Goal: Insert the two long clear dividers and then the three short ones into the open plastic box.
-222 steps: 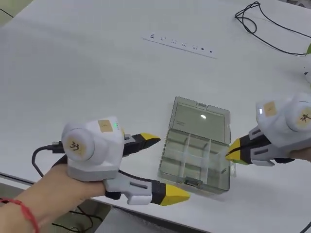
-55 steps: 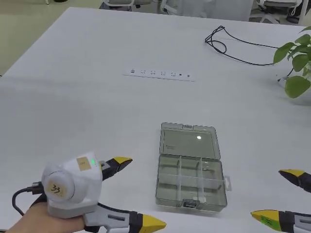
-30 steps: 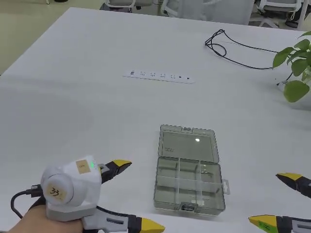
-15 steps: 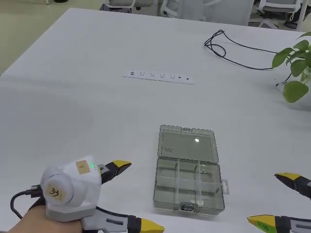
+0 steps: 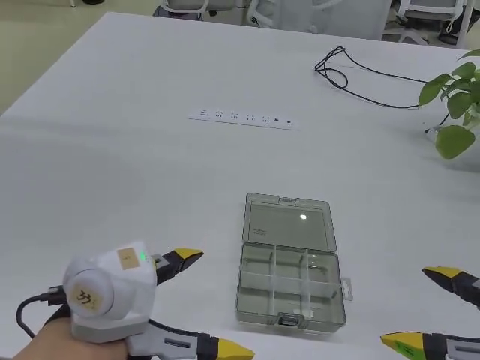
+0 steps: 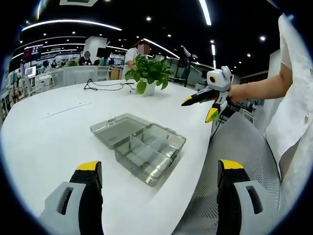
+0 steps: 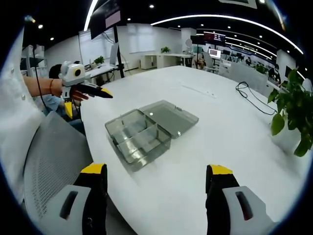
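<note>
Open plastic box (image 5: 241, 289) lies on white table (image 5: 112, 150), between grippers. Long axis runs away from person, lid (image 5: 288, 223) flat on far side. Left gripper (image 5: 214, 302) jaws spread, empty; right gripper (image 5: 415, 307) same.

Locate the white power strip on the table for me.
In the head view the power strip lies flat on the white table, beyond the open plastic box and left of the black cable.
</note>
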Available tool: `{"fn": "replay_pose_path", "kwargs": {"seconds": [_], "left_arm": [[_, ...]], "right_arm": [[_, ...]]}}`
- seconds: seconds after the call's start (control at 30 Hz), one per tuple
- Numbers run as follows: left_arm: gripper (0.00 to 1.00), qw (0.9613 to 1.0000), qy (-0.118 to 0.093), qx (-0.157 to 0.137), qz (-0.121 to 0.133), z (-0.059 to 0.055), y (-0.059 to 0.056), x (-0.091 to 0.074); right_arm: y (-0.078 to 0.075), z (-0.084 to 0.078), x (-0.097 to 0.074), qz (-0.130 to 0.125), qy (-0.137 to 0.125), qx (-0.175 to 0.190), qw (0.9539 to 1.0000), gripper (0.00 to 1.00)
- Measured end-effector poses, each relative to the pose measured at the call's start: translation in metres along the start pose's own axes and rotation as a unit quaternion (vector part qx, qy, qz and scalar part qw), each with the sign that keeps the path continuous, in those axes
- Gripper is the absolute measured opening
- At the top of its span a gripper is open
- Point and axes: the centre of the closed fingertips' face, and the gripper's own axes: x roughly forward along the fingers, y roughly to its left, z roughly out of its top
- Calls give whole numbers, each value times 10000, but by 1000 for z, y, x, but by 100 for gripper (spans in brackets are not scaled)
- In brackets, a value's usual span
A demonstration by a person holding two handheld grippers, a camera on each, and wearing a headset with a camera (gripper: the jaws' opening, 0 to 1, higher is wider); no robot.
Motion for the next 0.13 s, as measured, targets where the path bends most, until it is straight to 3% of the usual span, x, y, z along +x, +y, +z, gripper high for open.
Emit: {"fn": "replay_pose_path", "kwargs": {"seconds": [0.13], "left_arm": [[100,10000,6,-2,-2,-1,0,0]], "right_arm": [[1,-1,1,19,17,-7,10000,83]]}}
